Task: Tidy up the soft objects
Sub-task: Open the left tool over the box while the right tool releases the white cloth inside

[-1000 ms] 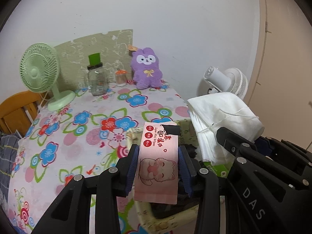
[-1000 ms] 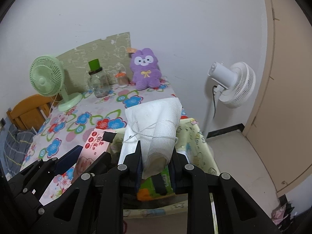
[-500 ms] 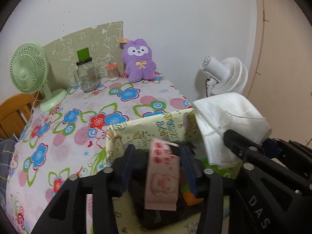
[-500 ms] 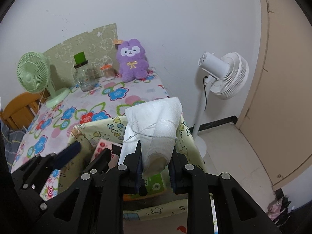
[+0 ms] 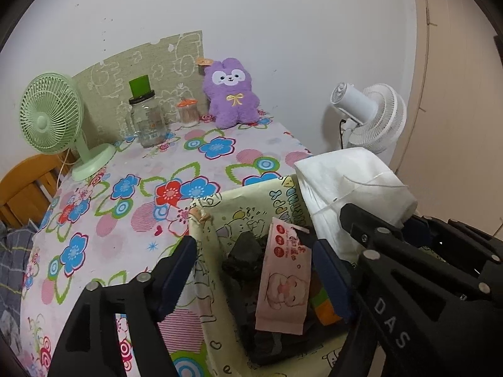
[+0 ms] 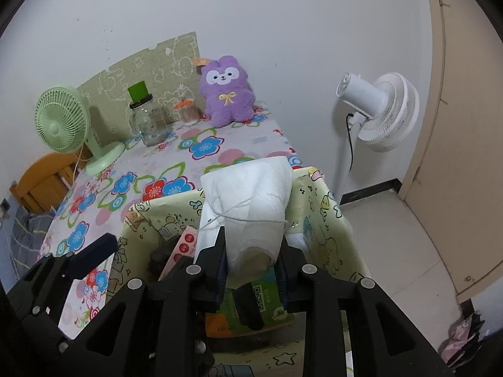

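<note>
left wrist view showed your left gripper (image 5: 254,267) with its jaws spread wide over the yellow cartoon-print storage bin (image 5: 207,220); they had just been opening. the pink wet-wipes pack (image 5: 283,282) lay released inside the bin, leaning on a dark bundle (image 5: 243,251), with one blue pad close beside its right edge but not pressing on it, and the other pad well off to the left above the bin's wall.

your right gripper (image 6: 251,270) stayed clenched on the lower end of the white tissue roll (image 6: 251,207), which was tied round with a thin string and stood tilted up above the bin's opening. its jaws had just been easing apart a little, yet the roll sat between the pads and they touched it on both sides. under the roll a green tissue pack (image 6: 264,298) lay in the bin.

the bin stood at the near edge of the floral tablecloth (image 5: 125,188). at the far end of the table you had a purple plush toy (image 5: 231,92) against the wall, a glass jar (image 5: 146,119) with a green lid, and a green desk fan (image 5: 52,113). a white standing fan (image 6: 377,110) stood on the floor to the right, beside the table.
</note>
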### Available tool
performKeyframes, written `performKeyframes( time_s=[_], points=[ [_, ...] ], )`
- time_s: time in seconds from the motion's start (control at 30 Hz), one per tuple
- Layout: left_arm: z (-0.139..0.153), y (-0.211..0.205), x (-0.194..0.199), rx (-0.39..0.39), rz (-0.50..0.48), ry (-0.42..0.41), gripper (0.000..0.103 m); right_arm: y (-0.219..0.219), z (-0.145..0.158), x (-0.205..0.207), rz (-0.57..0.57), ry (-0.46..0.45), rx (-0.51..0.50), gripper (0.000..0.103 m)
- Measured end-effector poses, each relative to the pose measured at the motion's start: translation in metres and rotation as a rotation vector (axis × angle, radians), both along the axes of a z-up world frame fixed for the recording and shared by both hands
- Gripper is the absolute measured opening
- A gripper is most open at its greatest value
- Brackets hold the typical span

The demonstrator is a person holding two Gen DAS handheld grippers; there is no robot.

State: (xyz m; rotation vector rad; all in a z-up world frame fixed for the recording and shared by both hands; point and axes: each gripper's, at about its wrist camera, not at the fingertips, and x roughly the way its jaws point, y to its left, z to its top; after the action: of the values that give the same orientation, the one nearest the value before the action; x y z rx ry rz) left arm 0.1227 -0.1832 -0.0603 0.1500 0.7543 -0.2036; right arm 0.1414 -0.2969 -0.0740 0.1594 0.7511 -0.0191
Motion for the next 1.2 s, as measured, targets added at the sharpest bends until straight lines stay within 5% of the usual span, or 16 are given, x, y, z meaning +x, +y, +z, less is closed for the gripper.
performKeyframes(
  time_s=[0.13, 0.3, 1.2],
  points=[
    [-0.001, 0.001, -0.001, 0.014, 0.009, 0.007, 0.079, 0.002, -0.001, 0.001, -0.003, 0.01, -0.011, 0.042],
    [0.0, 0.003, -0.005, 0.012, -0.002, 0.009, 0.086, 0.002, 0.0, -0.005, -0.007, -0.016, -0.011, 0.08],
    [0.037, 0.05, -0.065, -0.029, -0.009, -0.104, 0.102, 0.05, 0.043, -0.072, 0.003, -0.142, -0.043, 0.094]
  ],
)
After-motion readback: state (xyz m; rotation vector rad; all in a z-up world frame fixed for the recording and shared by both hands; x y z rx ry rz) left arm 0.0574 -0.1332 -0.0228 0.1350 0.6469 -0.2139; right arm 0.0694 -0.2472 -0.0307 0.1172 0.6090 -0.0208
